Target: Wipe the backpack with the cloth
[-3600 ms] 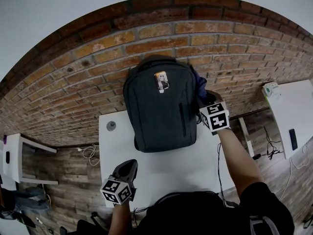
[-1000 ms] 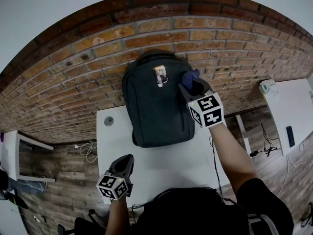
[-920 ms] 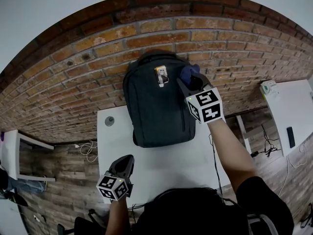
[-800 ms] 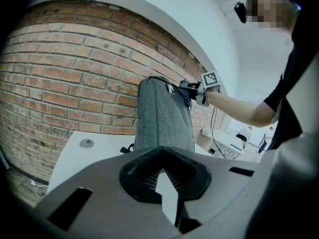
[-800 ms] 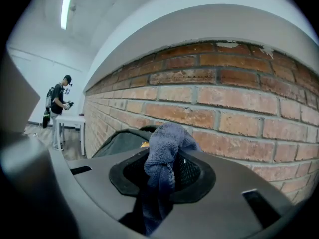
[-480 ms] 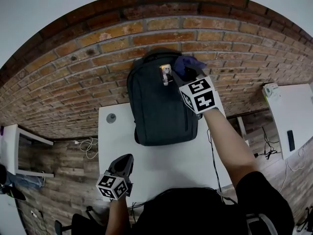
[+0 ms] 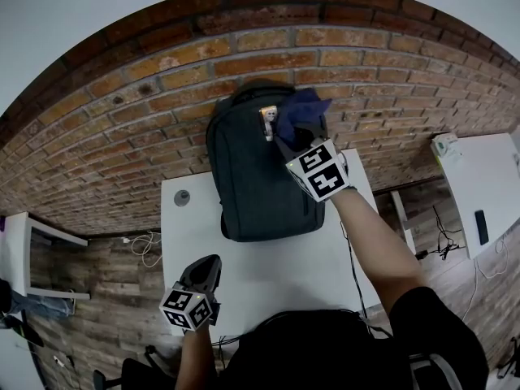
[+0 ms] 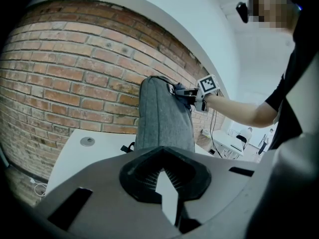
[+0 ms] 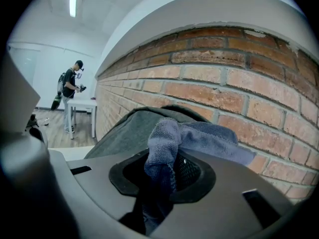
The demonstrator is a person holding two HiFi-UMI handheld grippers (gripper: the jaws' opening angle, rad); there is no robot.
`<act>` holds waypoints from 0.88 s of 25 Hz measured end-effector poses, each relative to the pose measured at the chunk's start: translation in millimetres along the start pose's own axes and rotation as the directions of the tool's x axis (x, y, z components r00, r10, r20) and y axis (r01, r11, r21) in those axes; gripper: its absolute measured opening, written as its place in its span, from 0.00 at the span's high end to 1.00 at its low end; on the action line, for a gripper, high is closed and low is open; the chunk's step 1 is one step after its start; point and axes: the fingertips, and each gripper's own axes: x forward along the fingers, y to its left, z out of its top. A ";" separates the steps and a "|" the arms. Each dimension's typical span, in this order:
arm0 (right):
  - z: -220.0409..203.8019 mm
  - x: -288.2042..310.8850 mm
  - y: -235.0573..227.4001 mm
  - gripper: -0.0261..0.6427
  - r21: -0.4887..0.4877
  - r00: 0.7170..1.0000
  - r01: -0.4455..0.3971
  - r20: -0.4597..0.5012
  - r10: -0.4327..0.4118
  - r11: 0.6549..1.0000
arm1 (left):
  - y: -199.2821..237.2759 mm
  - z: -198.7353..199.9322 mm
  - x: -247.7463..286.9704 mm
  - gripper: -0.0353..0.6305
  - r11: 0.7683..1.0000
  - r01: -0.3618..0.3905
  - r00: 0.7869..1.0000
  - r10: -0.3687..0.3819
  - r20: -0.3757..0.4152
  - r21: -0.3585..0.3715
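Observation:
A dark grey backpack (image 7: 256, 177) stands upright on the white table (image 7: 268, 275), leaning against the brick wall; it also shows in the left gripper view as the backpack (image 8: 162, 121) and in the right gripper view as the backpack (image 9: 127, 131). My right gripper (image 7: 294, 136) is shut on a blue cloth (image 7: 302, 112) and holds it against the upper right of the bag, beside a small tag (image 7: 269, 119). The cloth (image 9: 174, 143) bunches out of the jaws. My left gripper (image 7: 205, 276) hangs shut near the table's front left corner, holding nothing.
A small round grey disc (image 7: 183, 197) lies on the table left of the bag. A second white table (image 7: 487, 193) stands at the right, another at the far left. A person stands far off in the room (image 9: 70, 88).
My right gripper has carried the cloth from the bag's right side up and leftward across its upper front, toward the tag. The left gripper has stayed put.

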 end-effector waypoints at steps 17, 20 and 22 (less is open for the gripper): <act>-65.3 -36.3 66.2 0.81 0.077 0.991 -0.133 -0.016 0.135 0.988 | -2.0 -4.5 -7.3 0.95 1.000 -0.009 1.000 0.009 0.015 -0.008; -78.3 -42.9 75.6 0.81 0.114 0.989 -0.146 -0.019 0.149 0.983 | -0.4 -4.4 -9.0 0.95 1.000 -0.012 1.000 0.013 0.015 -0.008; -86.2 -48.7 80.1 0.81 0.147 0.987 -0.157 -0.015 0.160 0.977 | -0.4 -4.2 -9.1 0.95 1.000 -0.012 1.000 0.013 0.016 -0.008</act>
